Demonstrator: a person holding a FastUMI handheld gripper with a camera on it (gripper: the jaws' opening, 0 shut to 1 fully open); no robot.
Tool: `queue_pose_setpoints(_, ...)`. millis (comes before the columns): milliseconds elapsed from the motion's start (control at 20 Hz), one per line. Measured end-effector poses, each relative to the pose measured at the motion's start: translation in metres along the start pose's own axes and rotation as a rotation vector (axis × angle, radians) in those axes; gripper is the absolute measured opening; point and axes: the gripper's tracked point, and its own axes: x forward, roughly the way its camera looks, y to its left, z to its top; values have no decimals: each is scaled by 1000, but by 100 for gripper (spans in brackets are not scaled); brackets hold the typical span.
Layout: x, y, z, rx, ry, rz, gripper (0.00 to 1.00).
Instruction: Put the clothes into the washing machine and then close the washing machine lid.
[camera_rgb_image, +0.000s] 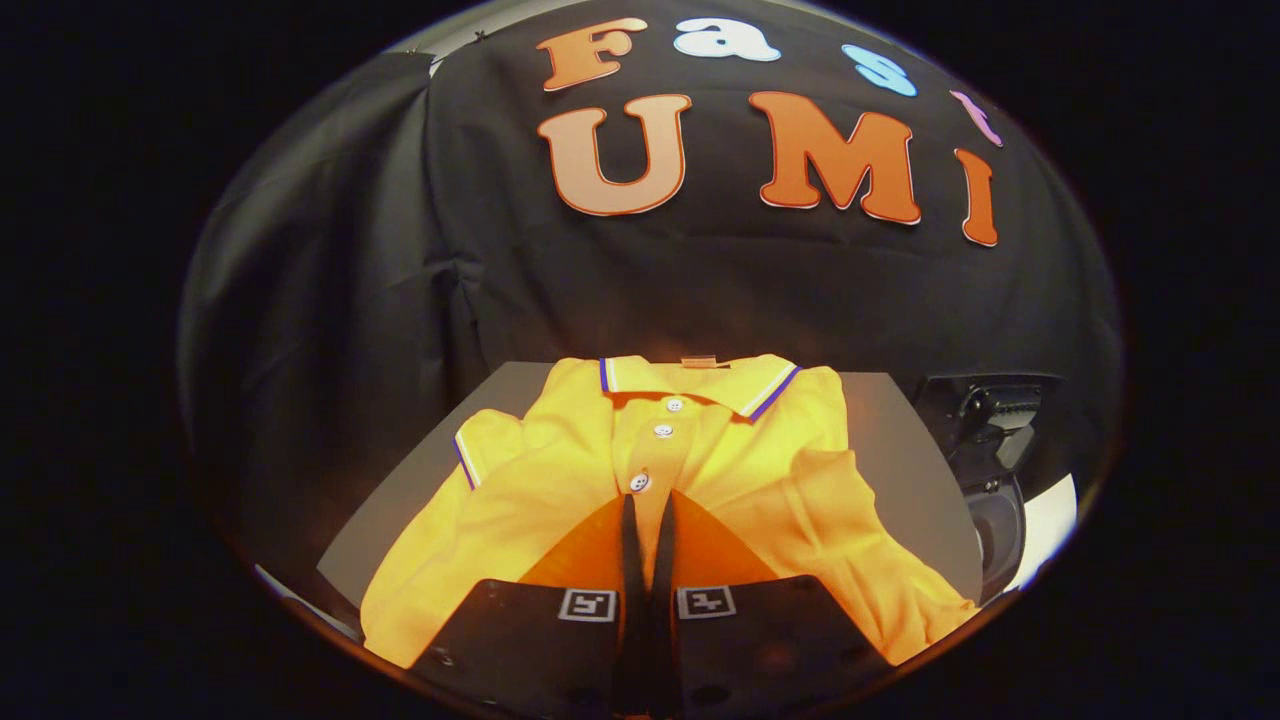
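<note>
While tool (648, 510) pinches yellow shirt (560, 480), grey tabletop (900, 440) margins bare.

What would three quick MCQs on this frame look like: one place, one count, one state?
1. Where does the yellow polo shirt lie?
A. on the grey board
B. inside the washing machine
C. hung on the wall

2. How many white buttons show on the placket?
A. one
B. three
C. six

3. How is the gripper set?
A. wide open
B. fingers together over the shirt
C. holding a lid

Answers: 1 A, grey surface shows around the shirt; 2 B, three in a row below the collar; 3 B, almost no gap between the fingers.
</note>
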Motion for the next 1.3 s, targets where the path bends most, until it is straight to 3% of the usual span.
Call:
queue_pose_setpoints(150,2,0,2,74,-6,49,9)
queue_pose_setpoints(300,-1,-1,3,44,-58,95,9)
queue_pose_setpoints(500,2,0,-1,-35,-111,93,8)
queue_pose_setpoints(750,-6,-2,16,31,-208,134,8)
queue_pose_setpoints(1300,-69,9,57,-46,-429,244,8)
